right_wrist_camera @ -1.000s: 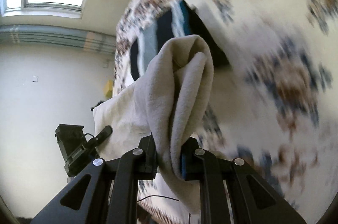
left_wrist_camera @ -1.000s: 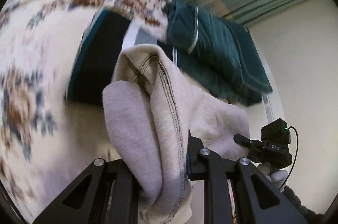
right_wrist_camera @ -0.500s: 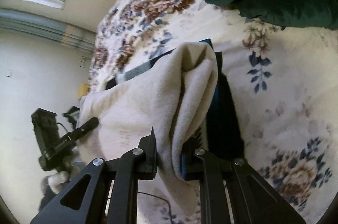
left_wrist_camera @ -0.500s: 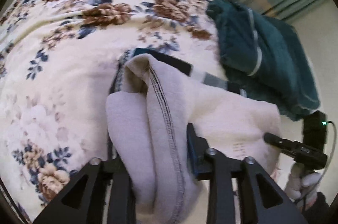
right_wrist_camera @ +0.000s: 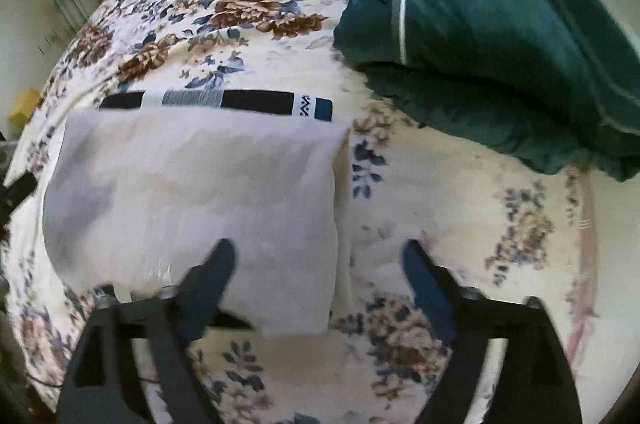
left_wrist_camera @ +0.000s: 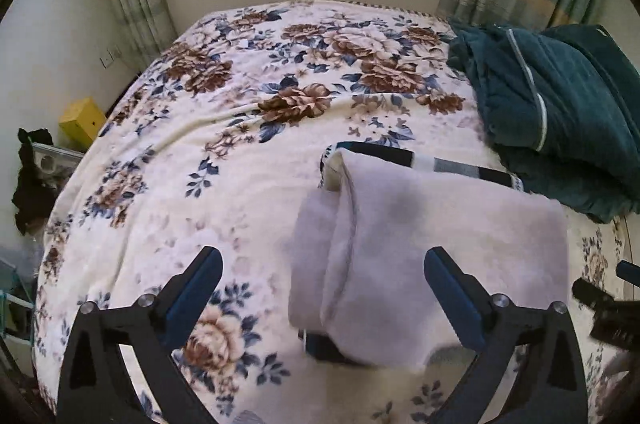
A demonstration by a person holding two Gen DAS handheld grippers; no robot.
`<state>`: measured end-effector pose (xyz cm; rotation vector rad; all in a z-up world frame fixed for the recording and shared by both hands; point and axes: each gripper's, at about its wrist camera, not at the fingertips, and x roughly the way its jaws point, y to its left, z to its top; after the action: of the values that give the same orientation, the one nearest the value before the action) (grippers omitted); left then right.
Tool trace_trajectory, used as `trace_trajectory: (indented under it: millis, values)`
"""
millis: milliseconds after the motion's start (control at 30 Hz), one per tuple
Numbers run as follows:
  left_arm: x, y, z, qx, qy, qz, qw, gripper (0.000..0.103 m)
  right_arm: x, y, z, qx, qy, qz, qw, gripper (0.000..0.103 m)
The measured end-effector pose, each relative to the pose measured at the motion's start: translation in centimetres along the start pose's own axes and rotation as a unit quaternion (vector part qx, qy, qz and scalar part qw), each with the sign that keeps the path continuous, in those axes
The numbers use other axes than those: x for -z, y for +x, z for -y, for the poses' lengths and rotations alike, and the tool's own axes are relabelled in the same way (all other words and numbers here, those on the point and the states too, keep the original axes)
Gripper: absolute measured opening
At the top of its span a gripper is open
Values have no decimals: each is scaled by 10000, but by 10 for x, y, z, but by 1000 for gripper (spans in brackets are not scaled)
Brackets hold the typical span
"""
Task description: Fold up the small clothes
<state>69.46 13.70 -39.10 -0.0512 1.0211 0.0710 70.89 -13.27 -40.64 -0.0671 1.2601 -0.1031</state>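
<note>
floral bed with pale folded garment, striped garment, teal blanket

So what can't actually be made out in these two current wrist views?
- Striped garment: mostly covered by the folded beige garment in both views; only its far edge and, in the left view, a near corner show.
- Beige garment's near edge: motion-blurred in both views, part behind the right claw.
- Green blanket: cut off by the frame edge.
- Left claw: open; what it overlaps is blurred.

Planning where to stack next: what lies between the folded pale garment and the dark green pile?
Right wrist view: only bare floral bedspread separates the pale garment from the green pile; they don't touch.
</note>
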Motion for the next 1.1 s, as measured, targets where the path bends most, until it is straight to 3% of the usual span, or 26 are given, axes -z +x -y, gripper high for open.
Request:
trace_trajectory:
  millis: [233, 500, 867, 1100]
  values:
    - [20, -78, 16, 64, 91, 355, 9993, 103, 46, -68, 6, 414, 212, 260, 9986, 102]
    - [57, -185, 36, 141, 300, 574, 9978, 103, 107, -191, 30, 608, 469, 876, 9932, 103]
    - [110, -349, 45, 126, 363, 1279, 9910, 103, 213, -387, 46, 546, 469, 1875, 9796, 103]
    - [140, -425, 44, 140, 246, 1574, 9871, 103, 276, -486, 61, 358, 460, 2326, 9708, 103]
